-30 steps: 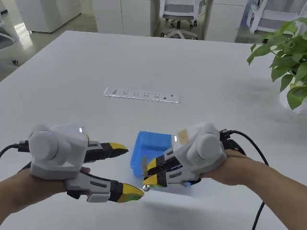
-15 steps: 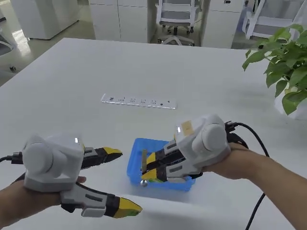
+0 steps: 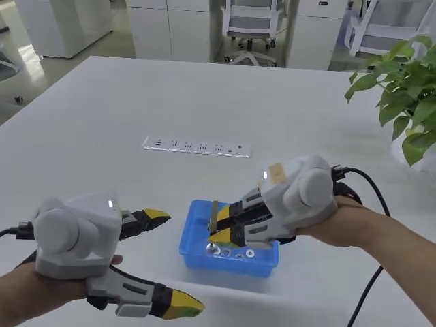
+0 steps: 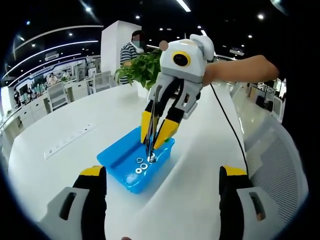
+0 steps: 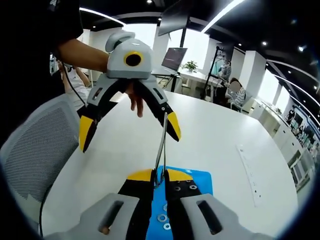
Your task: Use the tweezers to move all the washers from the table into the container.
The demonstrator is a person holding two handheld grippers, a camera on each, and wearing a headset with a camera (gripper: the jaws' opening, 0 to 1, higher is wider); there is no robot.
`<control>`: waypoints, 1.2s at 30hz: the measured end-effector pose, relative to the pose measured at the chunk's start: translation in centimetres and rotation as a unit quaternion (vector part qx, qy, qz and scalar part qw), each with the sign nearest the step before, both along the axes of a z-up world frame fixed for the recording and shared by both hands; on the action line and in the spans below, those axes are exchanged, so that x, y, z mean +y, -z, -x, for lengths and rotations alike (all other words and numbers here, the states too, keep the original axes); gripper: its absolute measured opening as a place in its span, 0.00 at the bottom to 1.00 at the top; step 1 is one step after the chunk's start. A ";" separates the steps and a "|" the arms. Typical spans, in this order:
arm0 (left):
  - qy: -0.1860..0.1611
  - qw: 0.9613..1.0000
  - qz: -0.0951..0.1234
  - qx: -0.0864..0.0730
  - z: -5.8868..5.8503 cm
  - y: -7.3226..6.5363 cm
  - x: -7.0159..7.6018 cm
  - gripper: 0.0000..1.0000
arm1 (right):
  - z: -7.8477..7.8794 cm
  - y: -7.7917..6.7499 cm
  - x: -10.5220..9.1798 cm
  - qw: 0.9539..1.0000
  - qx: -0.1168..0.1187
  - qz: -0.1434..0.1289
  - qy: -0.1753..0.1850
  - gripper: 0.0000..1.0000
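Here, tweezers (image 4: 152, 131) near-upright, tips down in container (image 4: 116, 159).

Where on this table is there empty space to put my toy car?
Bare table lies beyond the power strip, and between it and the blue container. The far left side is free too. Crowded: the left gripper beside the container, the right gripper over it, the plant at the right edge.
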State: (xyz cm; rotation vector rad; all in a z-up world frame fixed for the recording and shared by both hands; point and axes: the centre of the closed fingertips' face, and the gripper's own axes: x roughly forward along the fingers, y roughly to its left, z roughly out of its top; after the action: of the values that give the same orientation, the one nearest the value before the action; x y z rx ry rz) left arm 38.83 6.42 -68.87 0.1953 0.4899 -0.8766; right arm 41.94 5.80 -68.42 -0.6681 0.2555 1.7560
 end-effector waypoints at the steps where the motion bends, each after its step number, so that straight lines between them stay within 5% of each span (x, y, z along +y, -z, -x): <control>1: 0.000 1.000 -0.001 0.000 0.0 0.0 0.0 0.99 | -0.1 0.0 0.0 1.000 0.000 -0.001 0.001 0.09; 36: -0.003 1.000 -0.006 0.004 -1.9 1.0 0.4 0.99 | -5.2 5.0 0.2 0.999 0.003 0.002 0.038 0.09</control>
State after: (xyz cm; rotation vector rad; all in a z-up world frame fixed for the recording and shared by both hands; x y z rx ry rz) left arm 40.70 6.84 -69.83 0.2017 0.5033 -0.8700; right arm 47.11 5.98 -73.46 -0.6477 0.2858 1.6850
